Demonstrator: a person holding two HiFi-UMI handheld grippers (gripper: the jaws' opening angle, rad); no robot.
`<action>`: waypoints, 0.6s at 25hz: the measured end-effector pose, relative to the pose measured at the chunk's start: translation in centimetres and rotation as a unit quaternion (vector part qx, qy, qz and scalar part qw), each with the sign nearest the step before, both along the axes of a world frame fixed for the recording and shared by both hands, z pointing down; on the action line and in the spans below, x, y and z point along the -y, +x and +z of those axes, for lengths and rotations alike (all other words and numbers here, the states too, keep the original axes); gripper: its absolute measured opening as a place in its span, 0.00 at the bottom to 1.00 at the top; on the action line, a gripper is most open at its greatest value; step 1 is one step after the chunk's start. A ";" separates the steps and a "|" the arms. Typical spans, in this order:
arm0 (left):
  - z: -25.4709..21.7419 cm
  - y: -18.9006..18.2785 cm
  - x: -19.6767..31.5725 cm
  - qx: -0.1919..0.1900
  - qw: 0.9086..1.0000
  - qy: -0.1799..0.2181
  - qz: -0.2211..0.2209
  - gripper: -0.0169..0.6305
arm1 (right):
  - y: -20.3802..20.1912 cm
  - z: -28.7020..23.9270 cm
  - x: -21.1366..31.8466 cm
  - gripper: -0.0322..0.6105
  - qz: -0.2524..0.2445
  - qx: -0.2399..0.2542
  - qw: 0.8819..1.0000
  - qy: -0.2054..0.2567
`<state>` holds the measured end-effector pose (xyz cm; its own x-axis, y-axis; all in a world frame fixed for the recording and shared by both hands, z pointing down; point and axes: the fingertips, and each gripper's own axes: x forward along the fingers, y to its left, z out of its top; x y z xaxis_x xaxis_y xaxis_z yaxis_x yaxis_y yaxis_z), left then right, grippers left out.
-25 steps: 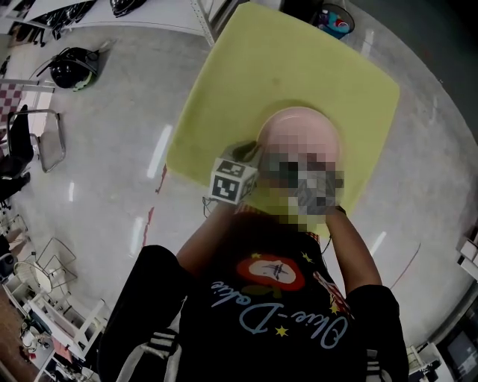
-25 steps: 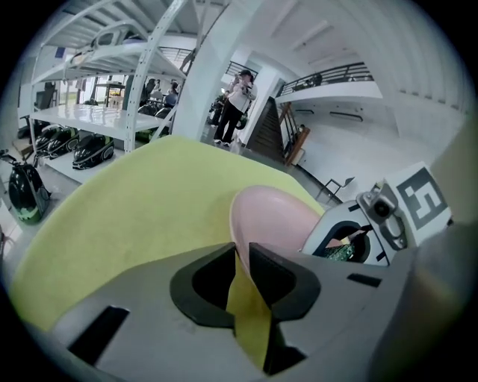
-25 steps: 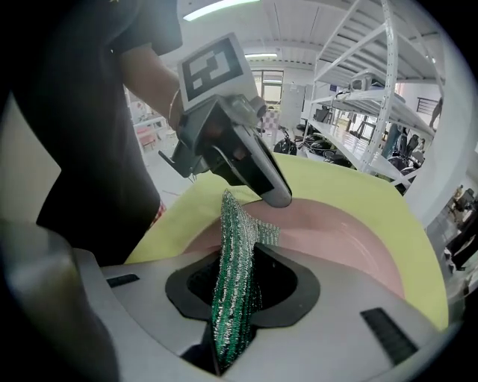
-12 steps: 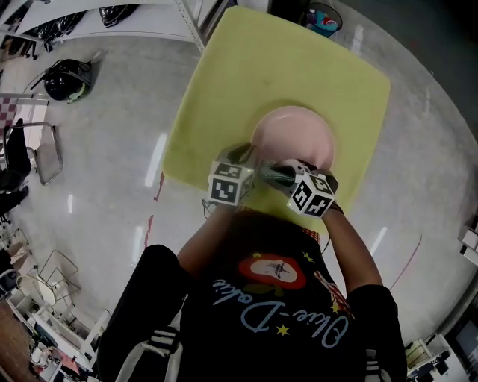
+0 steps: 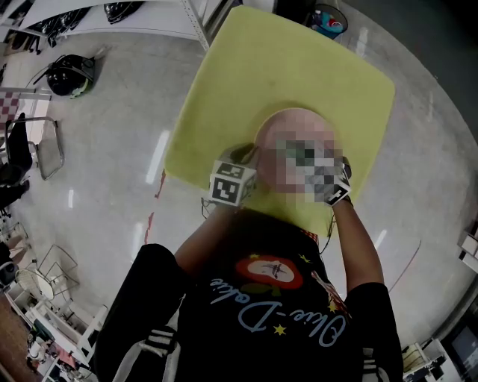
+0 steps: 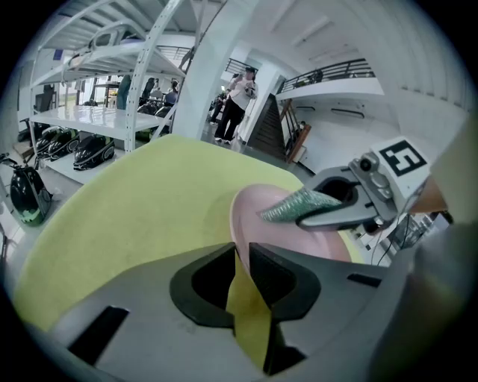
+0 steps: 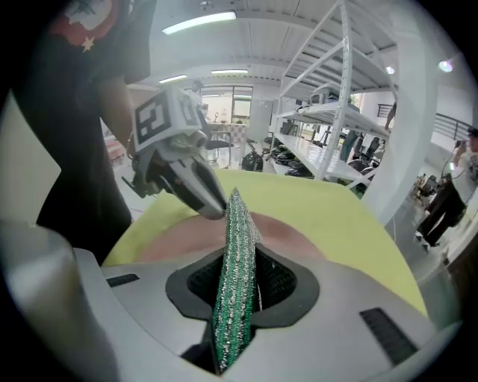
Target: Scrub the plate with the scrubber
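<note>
A pink plate lies on the yellow table, partly hidden in the head view. My left gripper is shut on the plate's near left rim. Its marker cube shows just left of the plate. My right gripper is shut on a green glittery scrubber that stands on edge between the jaws. The scrubber's tip reaches over the plate's face, close to the left gripper's fingers. Only a corner of the right cube shows in the head view.
The table's near edge runs right under both hands. Grey floor surrounds the table. A blue bin sits past its far corner. White shelves hold helmets, and a chair stands at the left. People stand far off.
My right gripper has swung to the right across the plate with the scrubber still in it. The left gripper and the plate have kept still.
</note>
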<state>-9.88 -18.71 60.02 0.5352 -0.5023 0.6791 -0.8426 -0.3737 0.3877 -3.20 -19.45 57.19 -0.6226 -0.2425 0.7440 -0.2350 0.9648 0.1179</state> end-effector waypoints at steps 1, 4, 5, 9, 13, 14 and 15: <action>0.1 0.1 0.0 0.002 1.000 0.000 0.003 0.09 | 0.4 0.2 1.1 0.15 0.006 -0.007 1.000 0.010; 0.2 0.1 -0.2 0.013 1.000 -0.002 0.017 0.10 | 1.1 0.8 3.2 0.15 0.000 -0.036 0.999 0.035; 0.1 0.0 -0.2 0.015 1.000 -0.002 0.020 0.10 | 1.2 1.0 3.7 0.15 -0.006 -0.046 0.998 0.042; 0.0 0.0 0.3 0.018 1.000 -0.001 0.025 0.11 | 1.5 1.9 4.8 0.15 -0.030 -0.073 0.996 0.048; 0.2 -0.3 0.2 0.018 0.999 -0.001 0.028 0.11 | 1.4 2.9 4.1 0.15 -0.039 -0.082 0.995 0.038; 0.2 -0.3 0.2 0.018 0.999 -0.001 0.029 0.11 | 1.3 3.1 3.8 0.15 -0.040 -0.085 0.995 0.035; 0.2 -0.3 0.2 0.018 0.999 0.000 0.029 0.11 | 1.3 3.4 3.6 0.15 -0.041 -0.088 0.995 0.031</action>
<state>-10.15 -18.89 60.26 0.5390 -0.4704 0.6987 -0.8327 -0.4224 0.3581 -1.90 -23.00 60.57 -0.5034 -0.2448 0.8287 -0.1266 0.9696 0.2095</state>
